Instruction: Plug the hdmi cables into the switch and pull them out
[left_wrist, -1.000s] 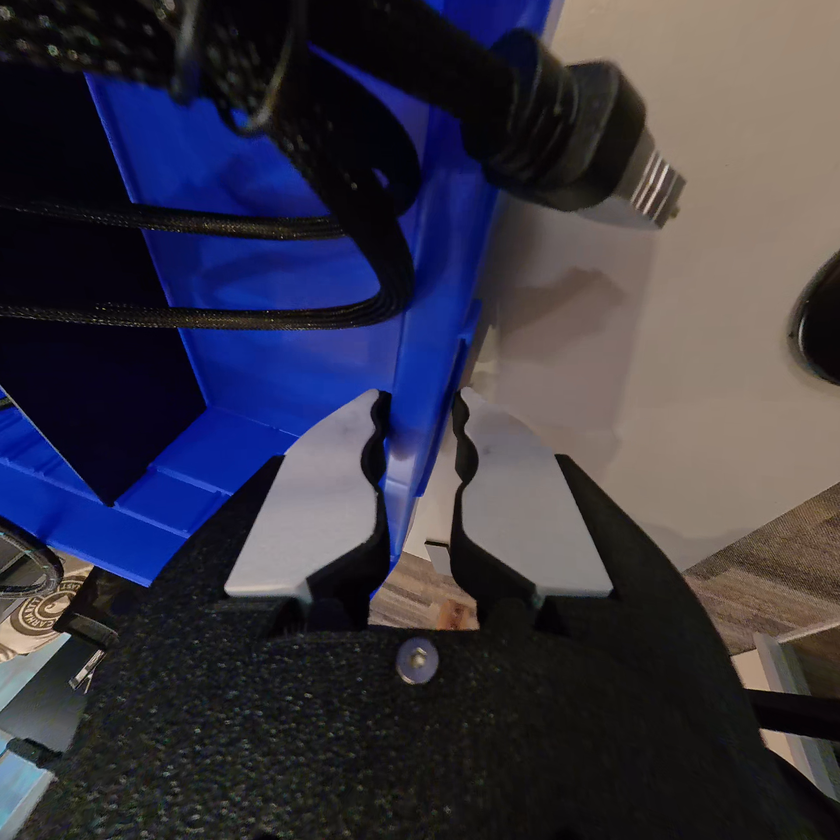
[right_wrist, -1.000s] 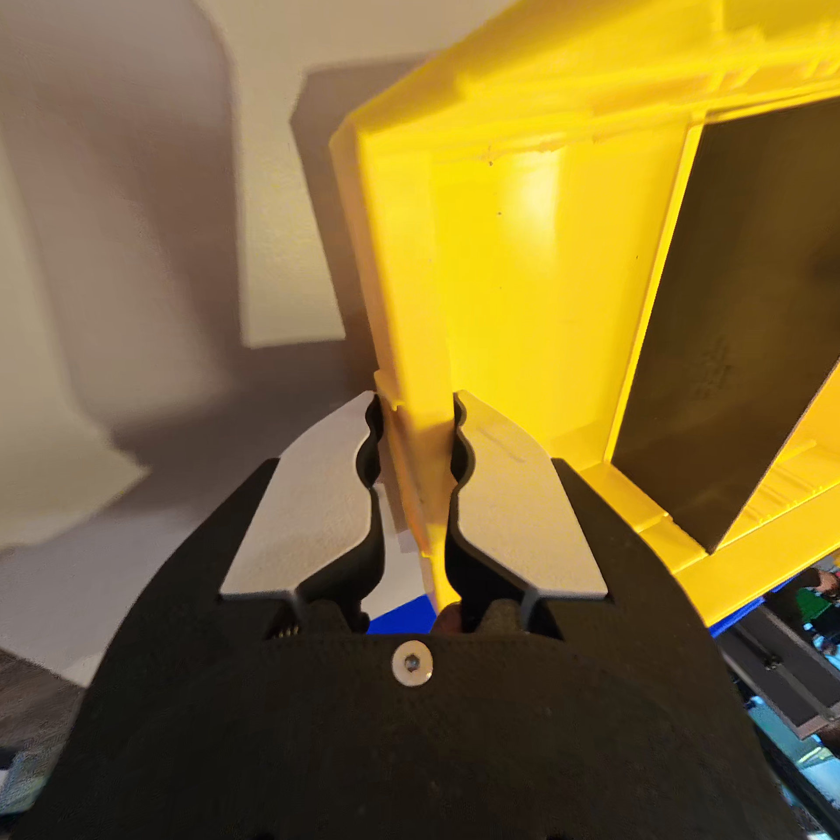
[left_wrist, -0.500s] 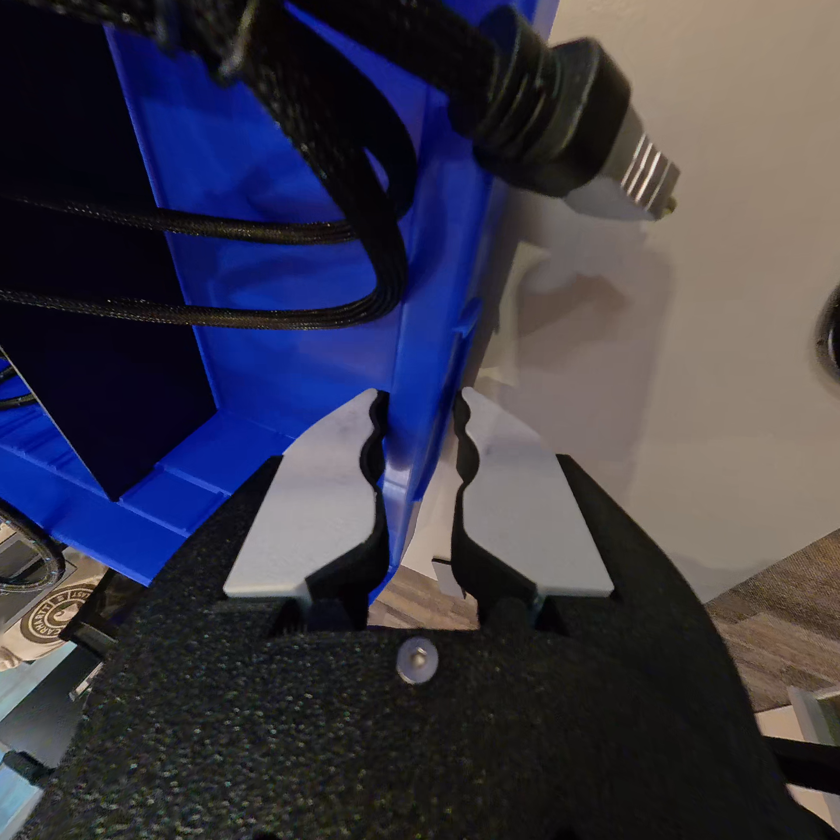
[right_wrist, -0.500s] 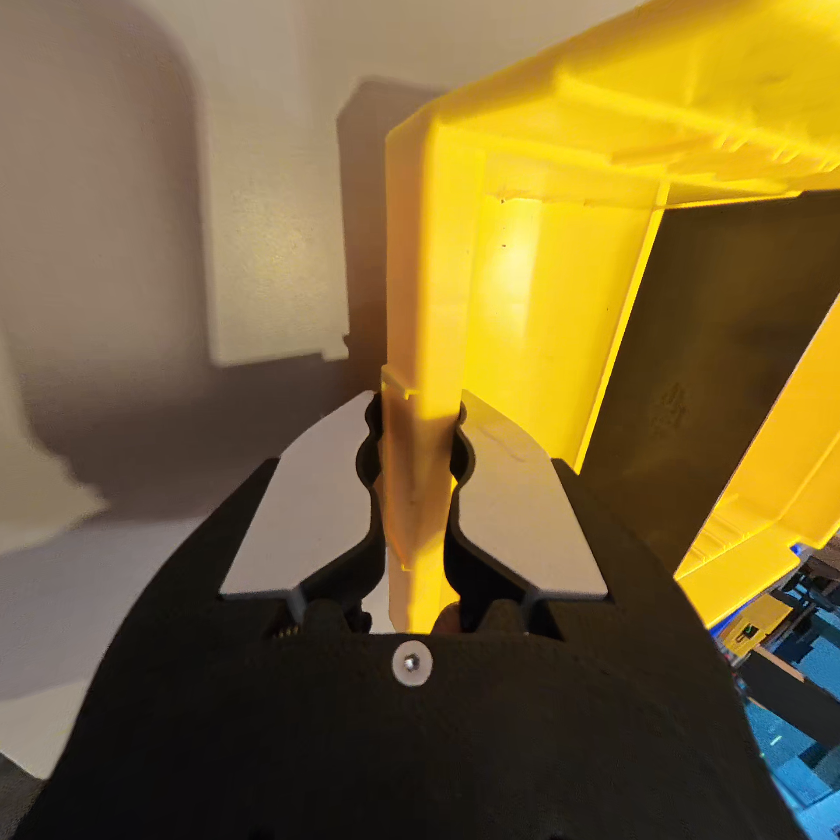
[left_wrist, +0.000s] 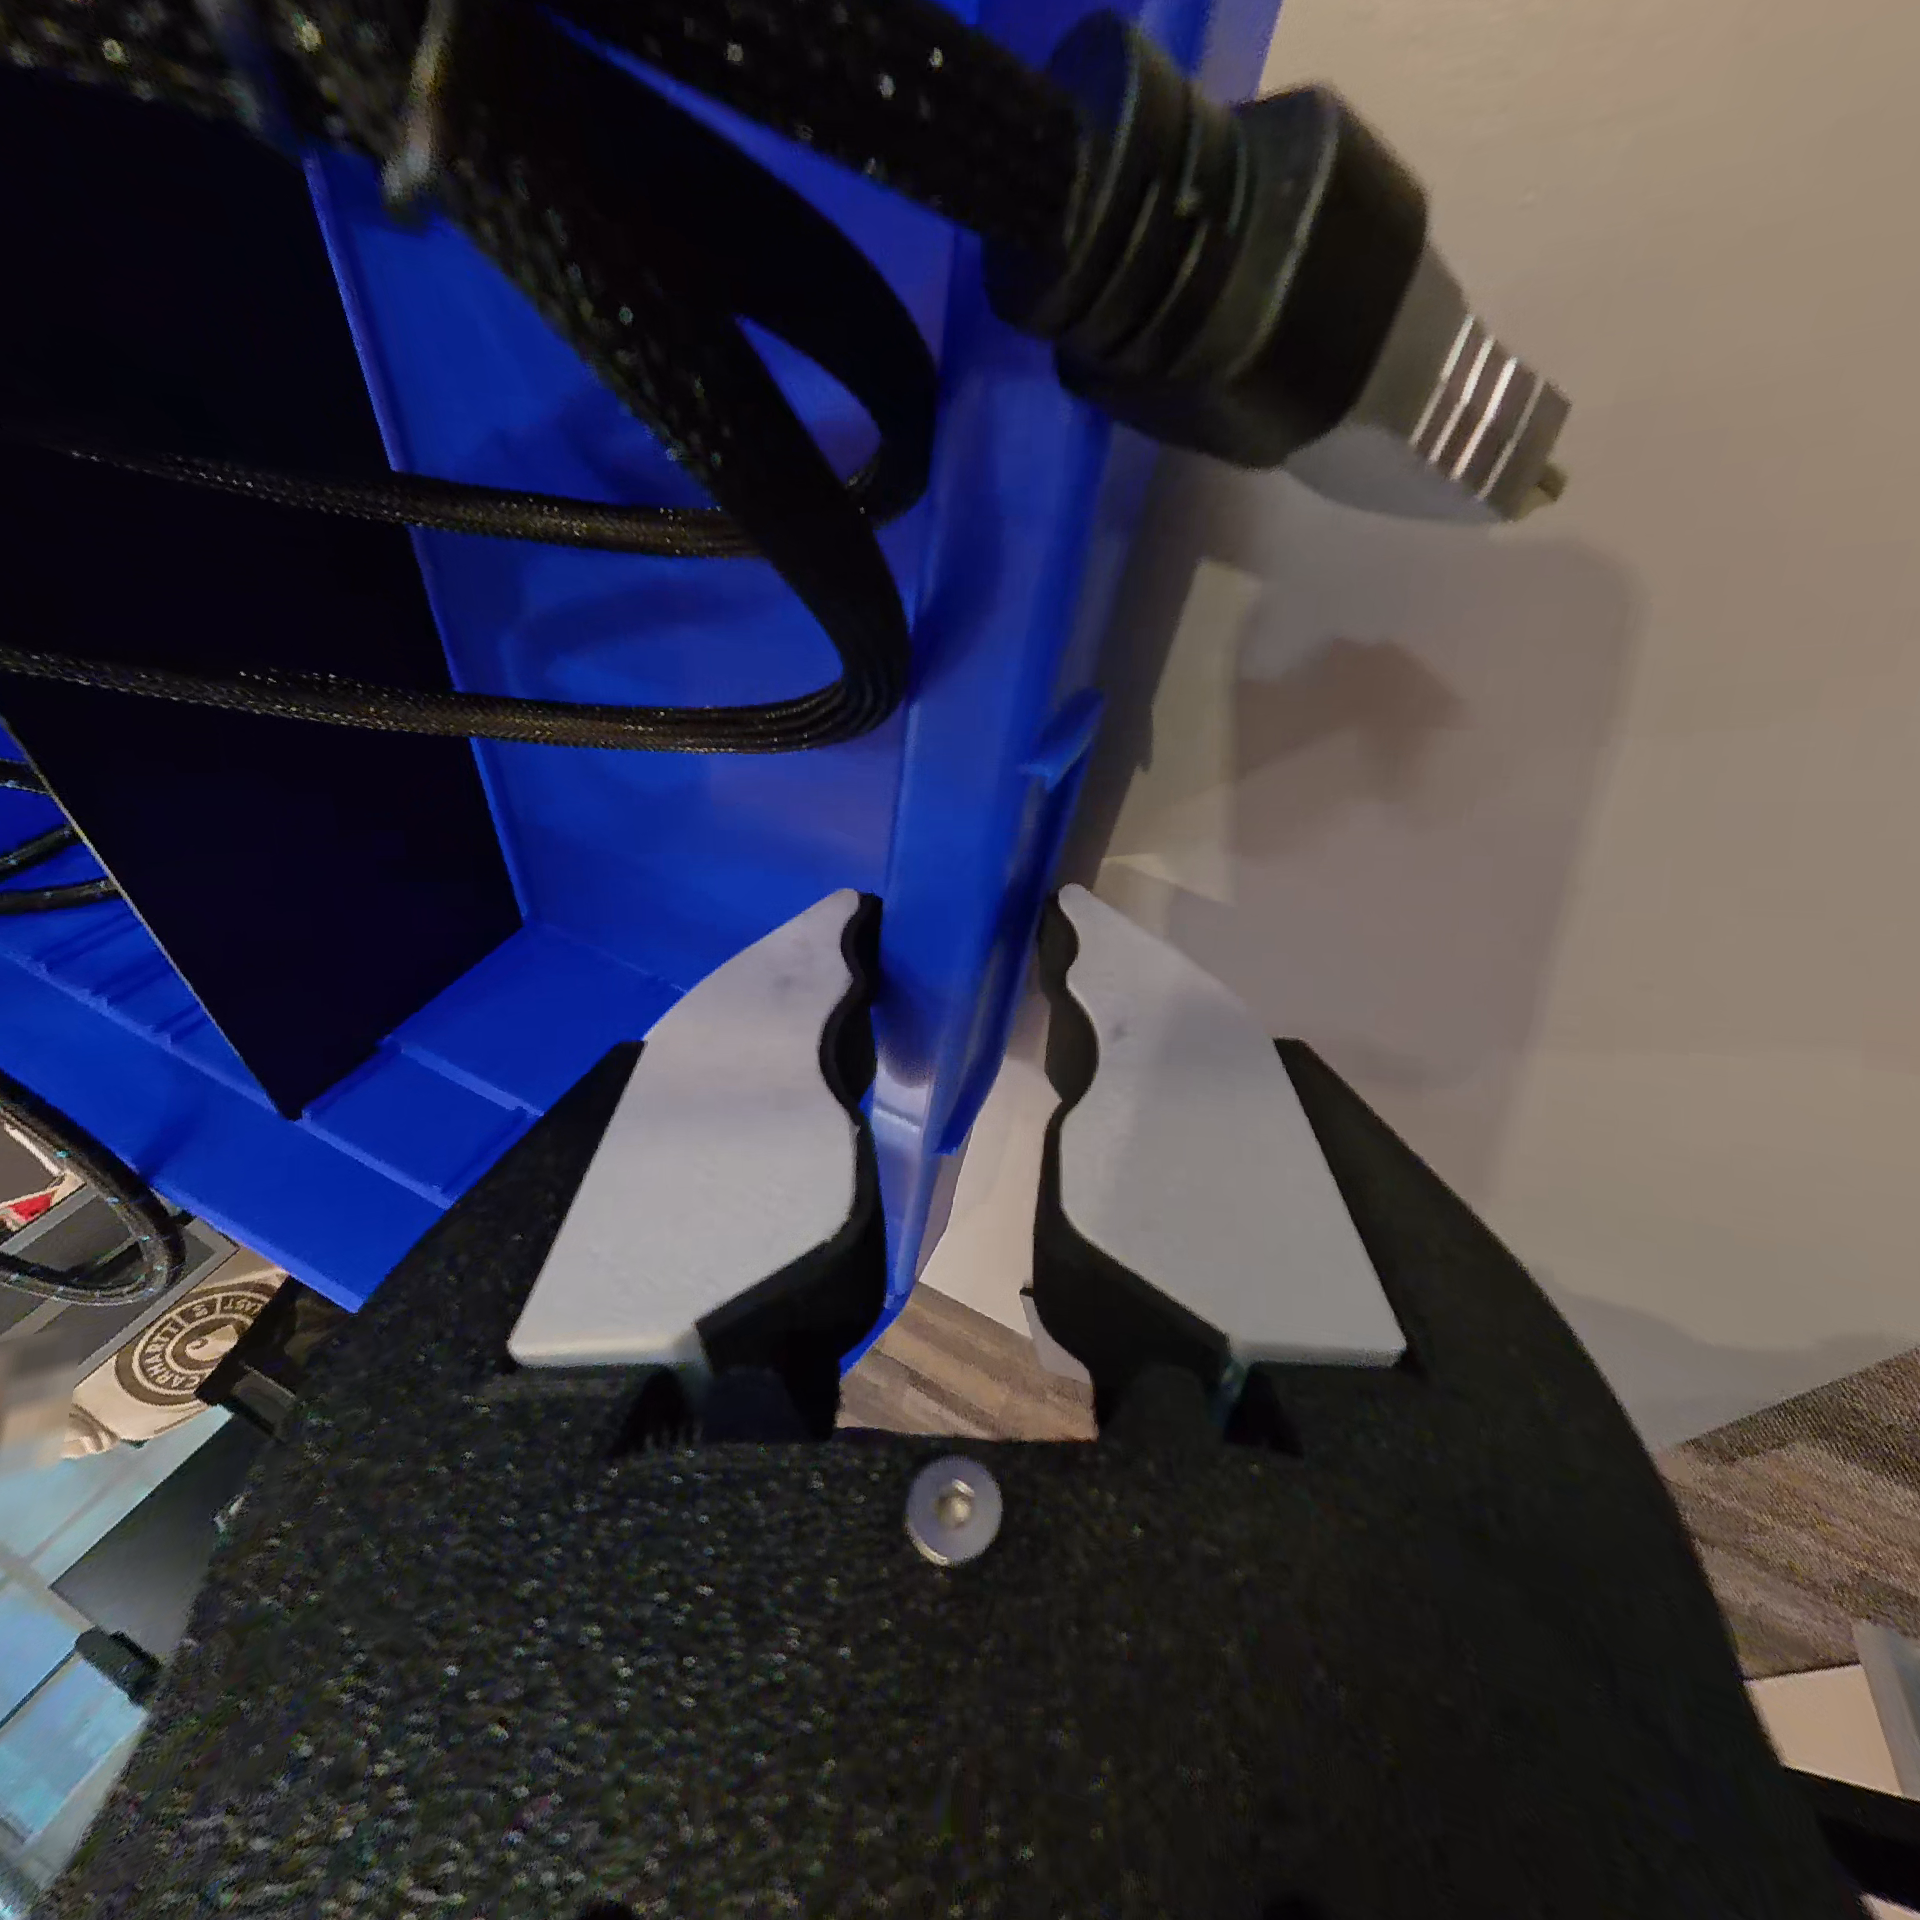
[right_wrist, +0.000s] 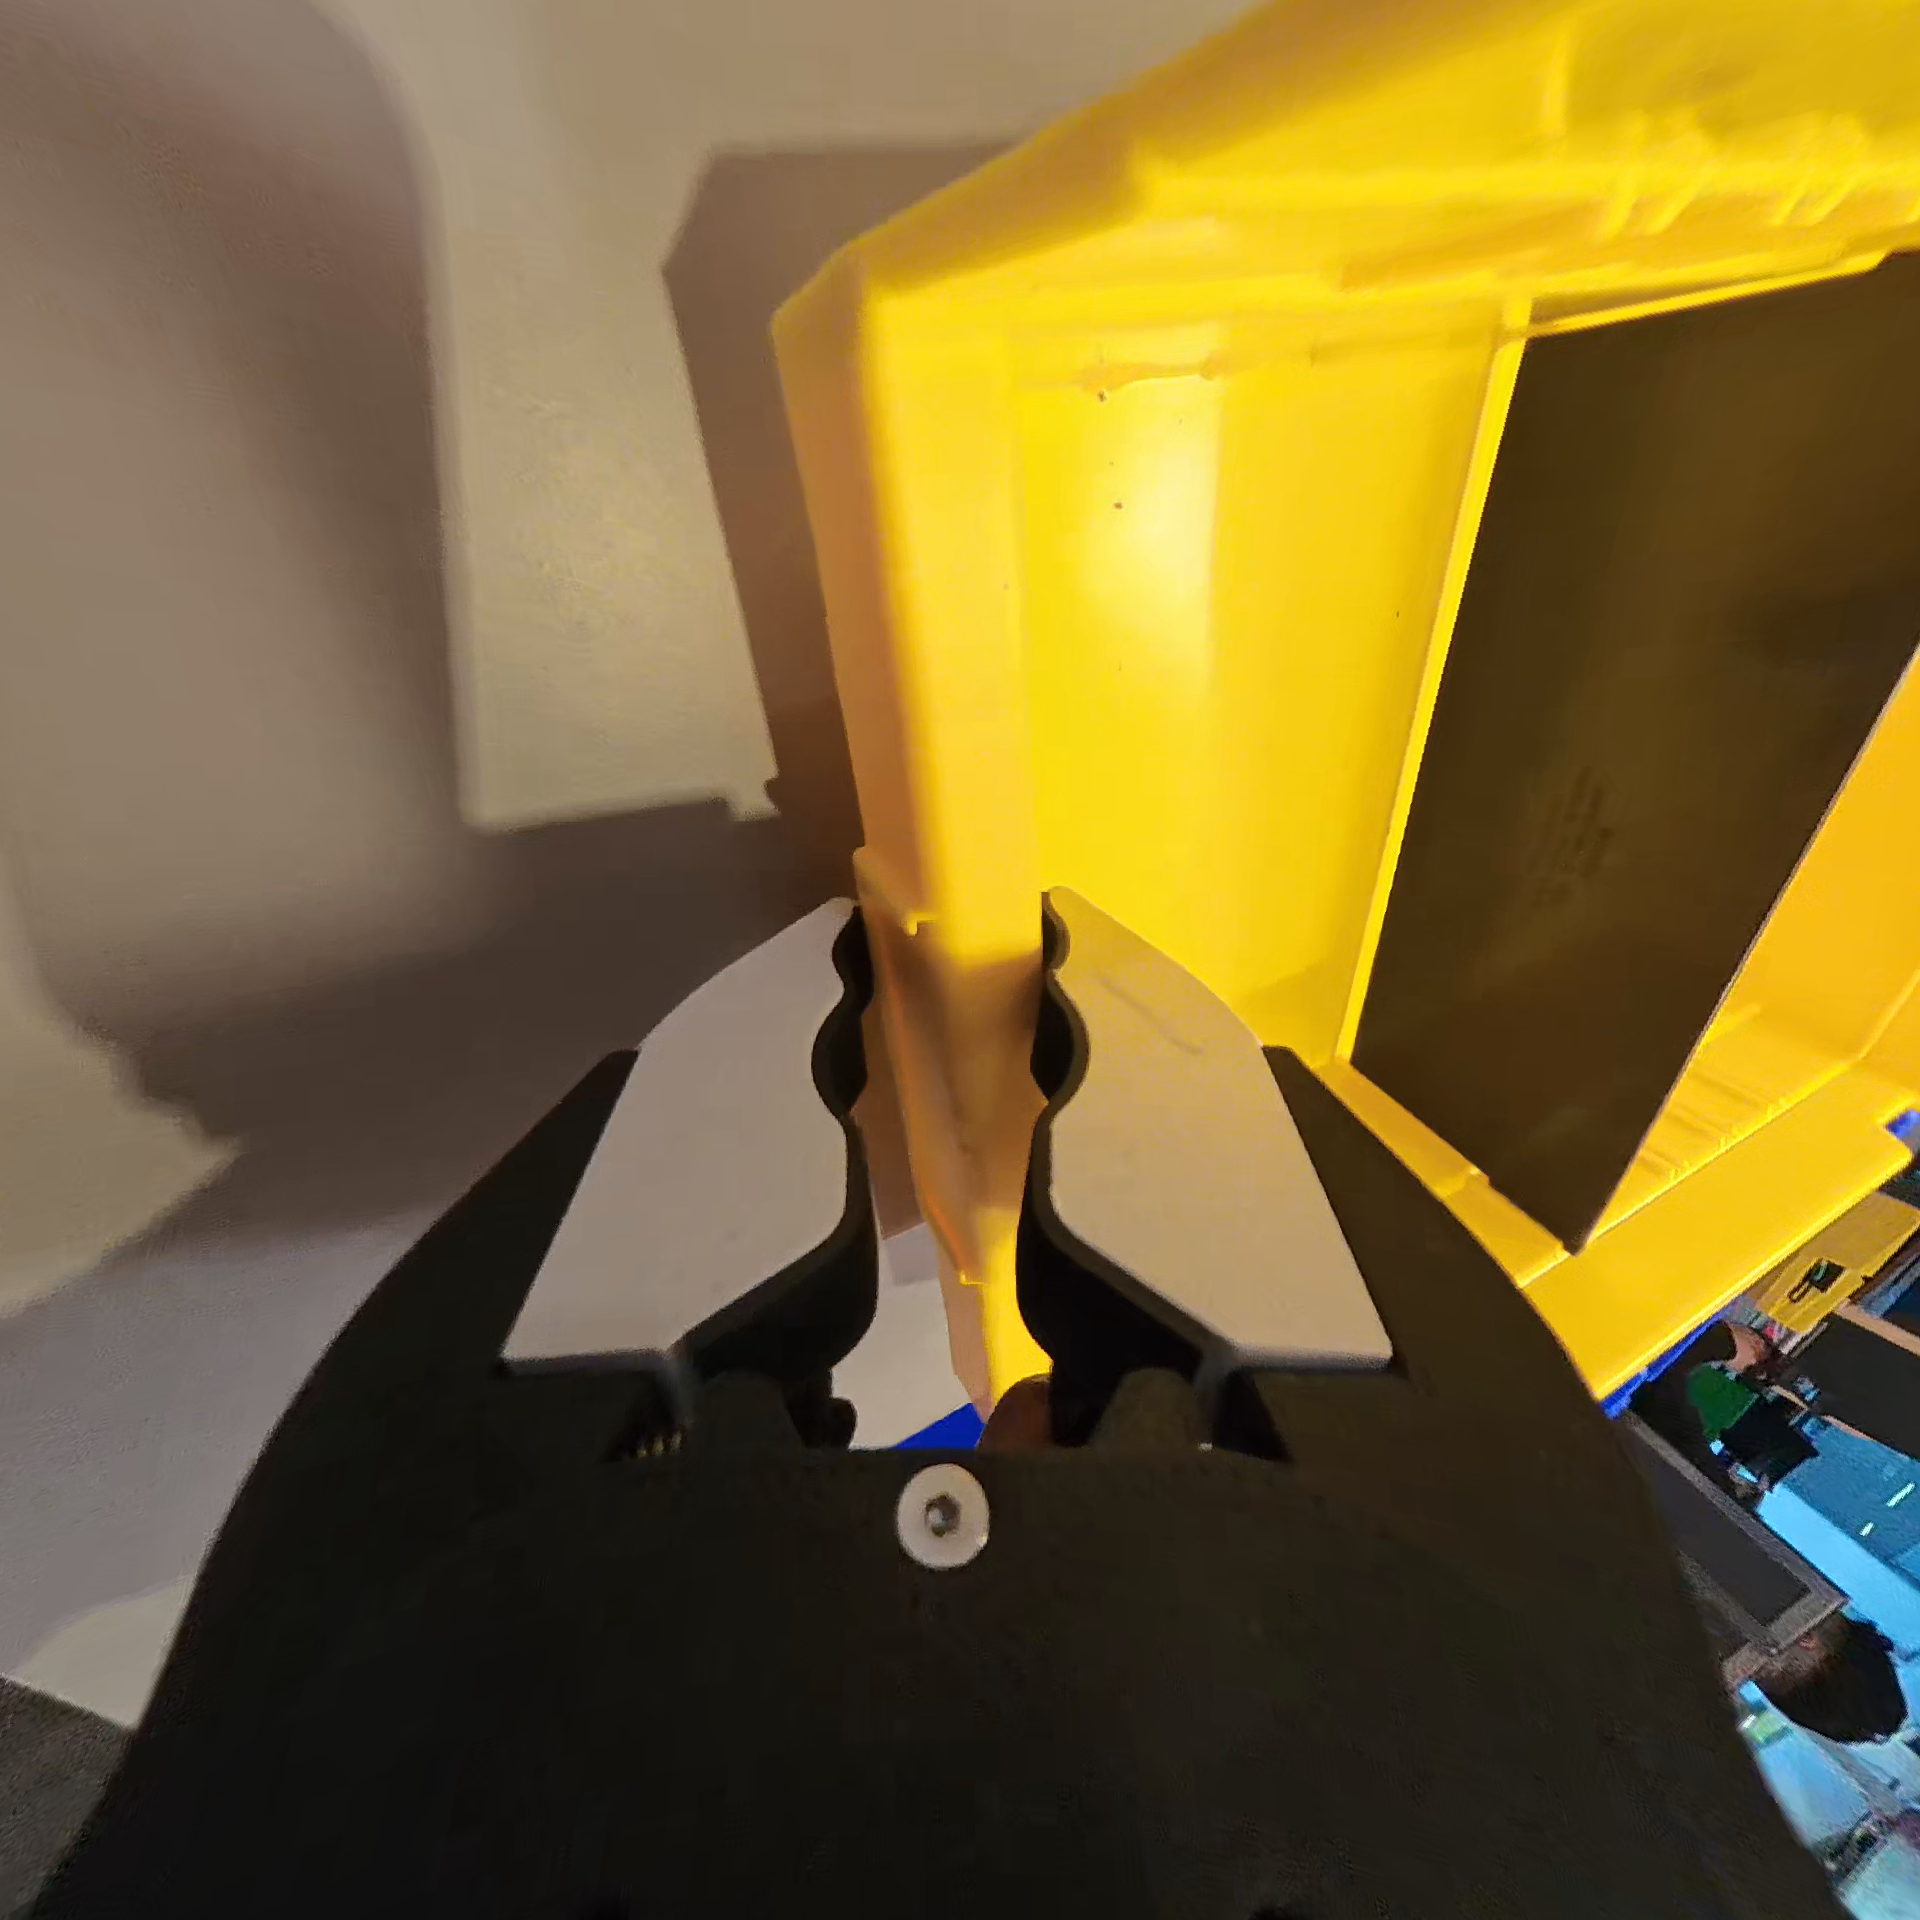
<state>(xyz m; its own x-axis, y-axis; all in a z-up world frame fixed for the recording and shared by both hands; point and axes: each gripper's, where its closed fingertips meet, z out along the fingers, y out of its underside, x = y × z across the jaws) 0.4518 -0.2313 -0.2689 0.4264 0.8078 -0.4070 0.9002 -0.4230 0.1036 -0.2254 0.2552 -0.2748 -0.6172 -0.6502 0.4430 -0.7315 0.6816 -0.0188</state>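
Blue moulded plastic forms one bin (left_wrist: 665, 644) in the left wrist view, with smooth walls and a ribbed rim. The left gripper (left_wrist: 961, 997) straddles the bin's side wall: its two grey fingers (left_wrist: 727, 1122), edged with wavy black pads, are clenched on that wall, though a narrow gap shows at the pad on the 3 o'clock side. One black braided hdmi cable (left_wrist: 727, 727) lies looped inside the bin, its strands running off toward 9 o'clock. One plug (left_wrist: 1278, 312) (black ribbed collar, bright metal tip) projects over the rim at 1 o'clock. Pale, smooth surface (left_wrist: 1662, 831) lies beyond the bin at 3 o'clock.

Yellow moulded plastic forms one bin (right_wrist: 1143, 623) in the right wrist view, a dark flat panel (right_wrist: 1662, 727) showing inside it at 3 o'clock. The right gripper (right_wrist: 951, 997) has its two grey fingers (right_wrist: 1164, 1122) clenched on the yellow bin's corner wall, both black pads touching it. Grey shadows fall on the pale surface (right_wrist: 582, 623) at 9 o'clock.

No switch is identifiable in either view.
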